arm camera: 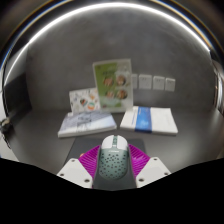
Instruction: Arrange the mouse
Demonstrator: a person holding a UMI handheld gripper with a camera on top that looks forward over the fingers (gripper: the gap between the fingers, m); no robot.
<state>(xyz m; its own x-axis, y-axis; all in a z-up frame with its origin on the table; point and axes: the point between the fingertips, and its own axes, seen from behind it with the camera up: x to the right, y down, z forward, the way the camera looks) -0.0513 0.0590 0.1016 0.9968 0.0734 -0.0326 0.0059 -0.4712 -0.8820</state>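
A white mouse [112,157] with a honeycomb of small holes in its shell sits between my gripper's [112,163] two fingers. The magenta pads [90,160] touch its left and right sides, so the fingers are shut on it. Its nose points away from me, toward the back of the grey desk [40,140]. I cannot tell whether it rests on the desk or is lifted off it.
Beyond the mouse lie a booklet [86,123] to the left and a white and blue booklet [150,119] to the right. Behind them a small leaflet [84,99] and a green poster [112,80] stand against the wall, with wall sockets [155,83] beside them.
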